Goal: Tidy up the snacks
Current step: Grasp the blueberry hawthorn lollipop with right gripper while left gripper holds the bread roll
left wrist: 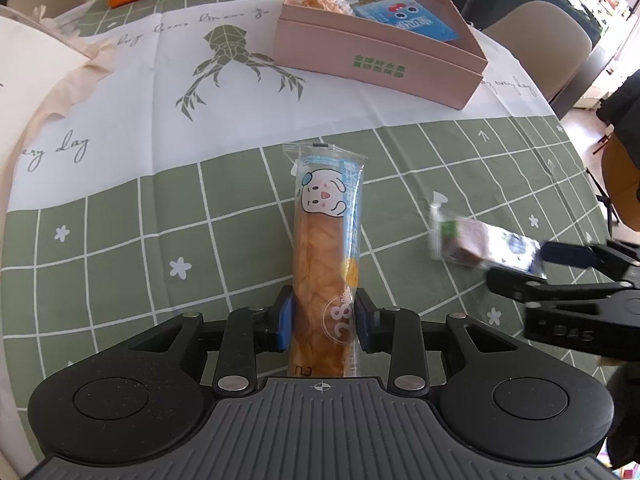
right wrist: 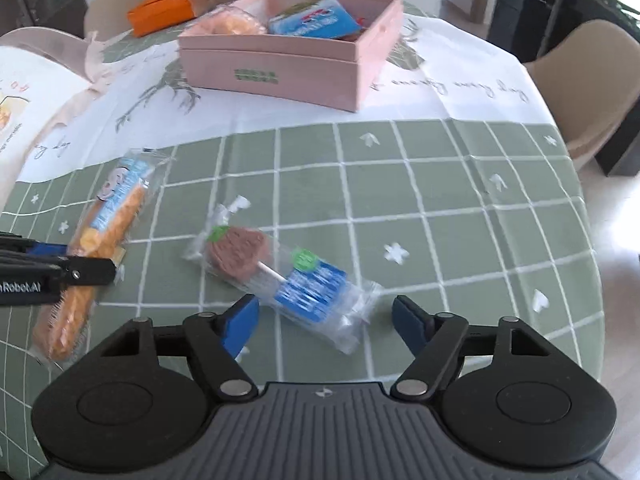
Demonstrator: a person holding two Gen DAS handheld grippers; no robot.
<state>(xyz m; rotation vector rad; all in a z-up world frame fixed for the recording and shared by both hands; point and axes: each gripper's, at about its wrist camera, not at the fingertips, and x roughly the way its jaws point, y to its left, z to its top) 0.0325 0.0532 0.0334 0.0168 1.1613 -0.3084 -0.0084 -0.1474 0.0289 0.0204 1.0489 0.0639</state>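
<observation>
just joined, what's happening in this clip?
A person with two handheld grippers is sorting snacks into a pink box that already holds a few packets. The left gripper is shut on a long wrapped bread stick lying on the green checked tablecloth. The right gripper is open, its fingers either side of the near end of a wrapped lollipop lying on the cloth, not yet gripped.

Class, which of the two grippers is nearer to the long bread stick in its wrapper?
Left. The left gripper has its pads against the bread stick near its closer end. The right gripper stands off to its side, open around the lollipop packet.
</observation>
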